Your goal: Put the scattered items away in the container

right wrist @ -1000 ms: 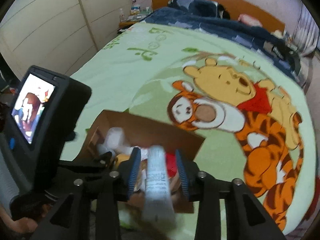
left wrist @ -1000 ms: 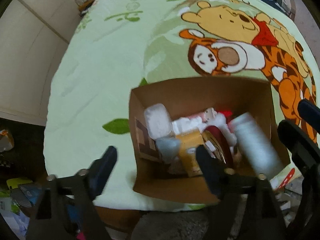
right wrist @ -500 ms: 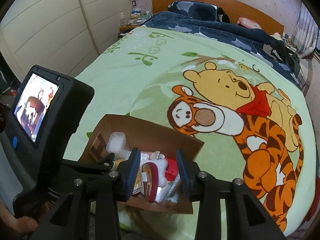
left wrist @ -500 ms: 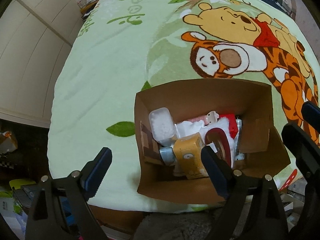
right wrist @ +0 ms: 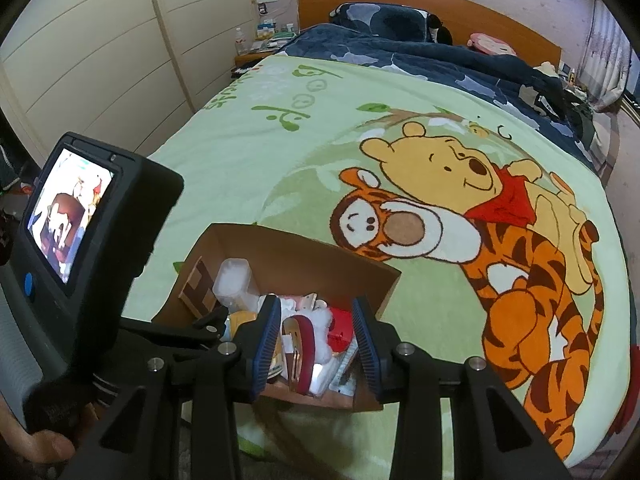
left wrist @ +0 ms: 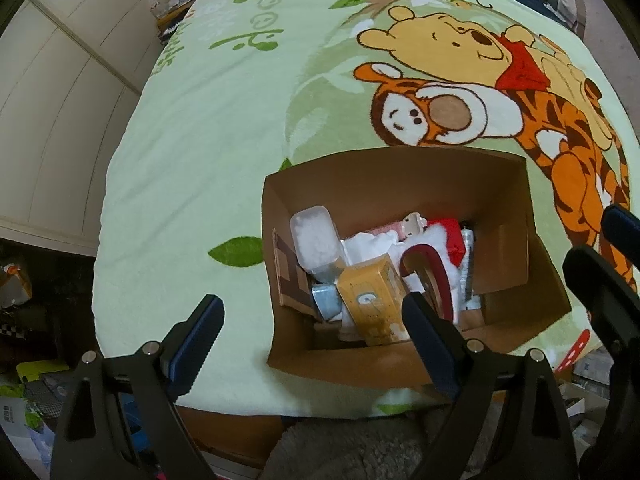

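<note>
The tube [left wrist: 467,264] now lies in the box [left wrist: 400,168] at 3 o'clock; both claws, left [left wrist: 312,320] wide and right [right wrist: 316,344] narrower, hang empty above, bed [right wrist: 280,168] bare.

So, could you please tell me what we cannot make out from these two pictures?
- Bottom of the brown cardboard box: both views, buried under the piled items.
- Lower end of the yellow carton: left wrist view, behind the left gripper.
- Near box wall: right wrist view, behind the right gripper.
- Nightstand clutter: too small.
</note>
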The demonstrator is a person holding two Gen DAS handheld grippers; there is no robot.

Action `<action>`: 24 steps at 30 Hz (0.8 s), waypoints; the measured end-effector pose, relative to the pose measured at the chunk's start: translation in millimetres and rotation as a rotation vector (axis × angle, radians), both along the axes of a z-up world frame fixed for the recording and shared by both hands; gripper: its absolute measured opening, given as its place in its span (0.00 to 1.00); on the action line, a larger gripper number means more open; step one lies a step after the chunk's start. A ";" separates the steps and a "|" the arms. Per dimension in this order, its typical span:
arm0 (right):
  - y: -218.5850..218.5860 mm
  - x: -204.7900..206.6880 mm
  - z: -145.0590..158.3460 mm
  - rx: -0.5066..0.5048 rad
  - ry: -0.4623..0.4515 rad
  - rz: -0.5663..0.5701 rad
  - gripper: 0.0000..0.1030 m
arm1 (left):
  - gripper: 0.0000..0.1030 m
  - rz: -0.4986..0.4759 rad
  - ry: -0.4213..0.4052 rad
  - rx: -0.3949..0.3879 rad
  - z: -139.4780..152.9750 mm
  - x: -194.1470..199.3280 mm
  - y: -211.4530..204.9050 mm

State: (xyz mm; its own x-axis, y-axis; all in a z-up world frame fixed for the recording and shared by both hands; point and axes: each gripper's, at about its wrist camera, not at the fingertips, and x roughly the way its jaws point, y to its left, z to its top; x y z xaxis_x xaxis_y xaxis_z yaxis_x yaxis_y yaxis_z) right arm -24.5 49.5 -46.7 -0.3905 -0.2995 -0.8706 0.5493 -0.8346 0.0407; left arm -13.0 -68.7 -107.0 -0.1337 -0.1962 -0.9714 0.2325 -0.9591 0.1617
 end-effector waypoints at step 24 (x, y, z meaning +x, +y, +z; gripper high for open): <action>33.3 35.5 21.8 -0.007 0.017 -0.036 0.40 | 0.89 -0.041 0.013 0.020 32.0 29.7 20.2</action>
State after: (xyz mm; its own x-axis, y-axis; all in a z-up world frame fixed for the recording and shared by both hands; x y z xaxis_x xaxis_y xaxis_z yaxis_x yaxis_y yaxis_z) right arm 11.0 82.8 -24.9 -0.4159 -0.2912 -0.8615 0.5200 -0.8533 0.0374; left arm 16.6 -48.4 -75.0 -0.1544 -0.1704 -0.9732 0.1946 -0.9710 0.1392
